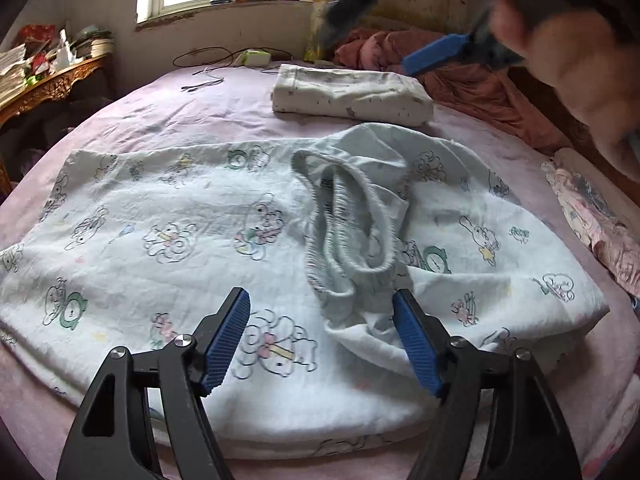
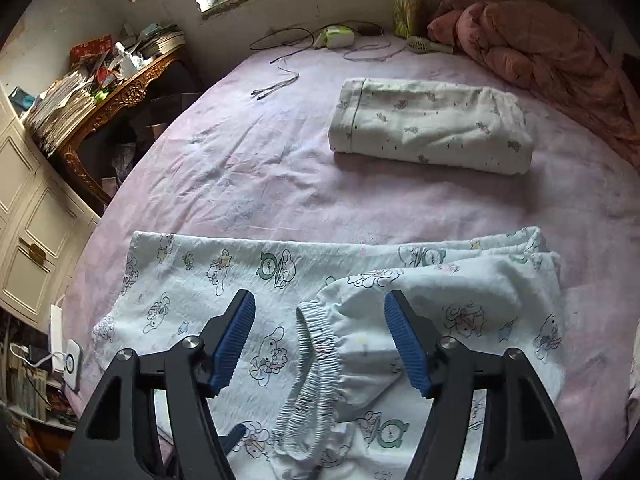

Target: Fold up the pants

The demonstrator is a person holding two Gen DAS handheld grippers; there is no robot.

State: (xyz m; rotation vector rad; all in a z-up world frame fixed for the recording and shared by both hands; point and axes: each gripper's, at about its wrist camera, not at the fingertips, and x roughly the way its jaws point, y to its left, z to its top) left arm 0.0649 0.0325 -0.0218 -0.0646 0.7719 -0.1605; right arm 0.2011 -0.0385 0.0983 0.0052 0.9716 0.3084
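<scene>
Pale blue pants (image 1: 180,240) (image 2: 200,280) printed with cartoon animals lie spread on the pink bed sheet (image 1: 200,112) (image 2: 260,160). One end is turned back over the rest, and its gathered elastic waistband (image 1: 348,220) (image 2: 316,360) lies on top near the middle. My left gripper (image 1: 320,294) hovers over the pants with its jaws wide apart and nothing pinched. My right gripper (image 2: 320,296) is open too, and the waistband lies below the gap between its blue pads. In the left wrist view, one blue pad (image 1: 436,54) of the right gripper and a blurred hand (image 1: 568,64) show at the upper right.
A folded white garment (image 1: 352,94) (image 2: 432,126) lies farther back on the bed. A crumpled reddish quilt (image 2: 540,40) fills the far right corner. Cables (image 2: 280,40) lie near the window wall. A cluttered carved wooden desk (image 2: 100,96) stands left. A pink patterned cloth (image 1: 592,216) lies at the right edge.
</scene>
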